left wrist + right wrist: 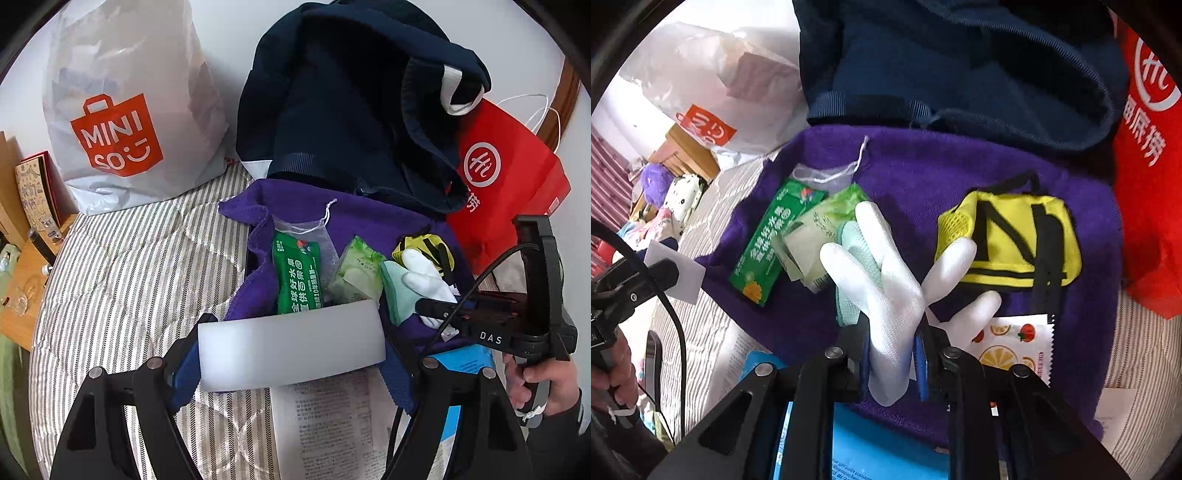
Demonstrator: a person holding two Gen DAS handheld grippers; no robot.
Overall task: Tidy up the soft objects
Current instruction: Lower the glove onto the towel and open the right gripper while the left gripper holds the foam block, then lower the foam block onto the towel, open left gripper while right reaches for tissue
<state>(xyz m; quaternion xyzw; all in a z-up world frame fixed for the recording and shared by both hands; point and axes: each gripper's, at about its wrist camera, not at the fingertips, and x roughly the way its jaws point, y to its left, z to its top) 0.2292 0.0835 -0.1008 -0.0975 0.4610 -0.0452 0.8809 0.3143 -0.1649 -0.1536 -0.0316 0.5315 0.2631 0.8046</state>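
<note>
Your right gripper (pixel 892 354) clamping the white glove (pixel 886 291) above the purple towel (pixel 923 173), your left gripper (pixel 291 354) spread around a white card (pixel 291 349) at the towel's edge

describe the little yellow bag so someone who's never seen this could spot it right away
Find the purple towel spread on the striped bed, in front of the navy backpack. The yellow bag lies on its right part, near the red paper bag. It alone is bright yellow with black straps and a mesh side; its neighbours are white or green.
</note>
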